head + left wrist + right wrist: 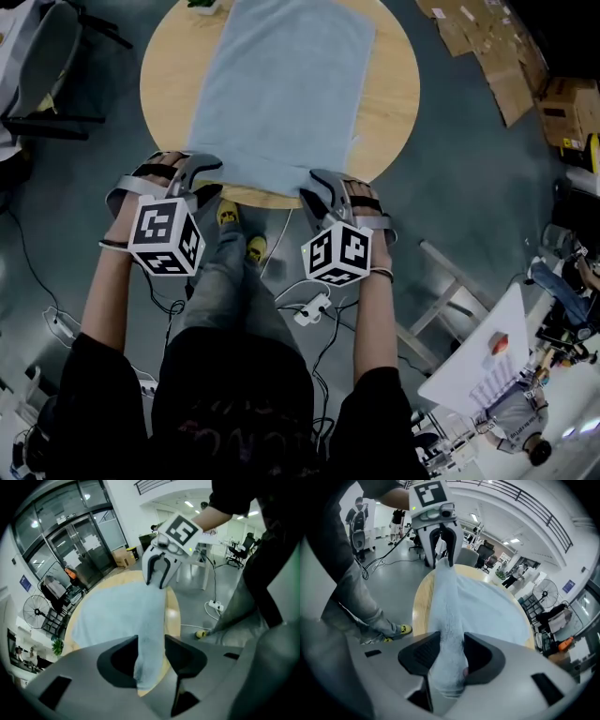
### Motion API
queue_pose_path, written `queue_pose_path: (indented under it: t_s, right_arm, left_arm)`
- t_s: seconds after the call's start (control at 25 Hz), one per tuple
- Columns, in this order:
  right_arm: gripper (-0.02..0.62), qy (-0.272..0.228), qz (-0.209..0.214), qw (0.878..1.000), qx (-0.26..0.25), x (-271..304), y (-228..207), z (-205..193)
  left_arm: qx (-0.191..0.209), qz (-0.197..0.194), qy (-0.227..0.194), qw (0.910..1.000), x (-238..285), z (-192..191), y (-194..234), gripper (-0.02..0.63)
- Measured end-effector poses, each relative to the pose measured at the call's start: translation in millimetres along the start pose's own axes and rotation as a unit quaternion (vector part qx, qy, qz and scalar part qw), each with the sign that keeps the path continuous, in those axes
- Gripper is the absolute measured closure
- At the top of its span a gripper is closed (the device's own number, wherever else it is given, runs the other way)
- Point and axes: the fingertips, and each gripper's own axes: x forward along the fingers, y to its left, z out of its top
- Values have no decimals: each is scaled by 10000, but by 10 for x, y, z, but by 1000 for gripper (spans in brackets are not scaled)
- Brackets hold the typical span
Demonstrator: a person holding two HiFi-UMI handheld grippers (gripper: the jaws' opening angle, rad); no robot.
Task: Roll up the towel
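at the table (164,84) edge, left gripper (151,643) and right gripper (451,640) stand half-open astride the towel (281,84)

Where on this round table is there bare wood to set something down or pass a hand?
Two bare crescents of table: one between the towel's left edge and the rim, one between its right edge and the rim. The near edge is crowded: the left gripper and right gripper sit there, towel between their fingers.
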Motion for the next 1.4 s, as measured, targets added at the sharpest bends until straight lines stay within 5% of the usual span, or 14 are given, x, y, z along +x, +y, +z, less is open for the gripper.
queue_pose_path:
  t_s: [0.08,0.24,0.4,0.84,1.24,1.4]
  right_arm:
    - [430,-30,87,9999,57,14,0,1]
    - [449,-21,296,9994,157,67,26,-10]
    - [509,55,642,9975,278,84,80,-20]
    - [529,95,1199,9923,306,-221,577,-45]
    - [491,82,497,9987,17,-47,12,21]
    - [489,5,397,9991,144,-17,-186,72]
  left_arm:
    - [120,96,321,9994,147,-129,-28,391]
    - [221,250,549,9979,330,-264,46,409]
    - [-3,-171,589,9981,360,-257,48,526]
    - [-278,-1149,348,9924,120,-182,-556,541]
    - [-657,-456,26,9968,97,-189,80,496]
    - [-825,-718,17,9940,131,-225,160,500]
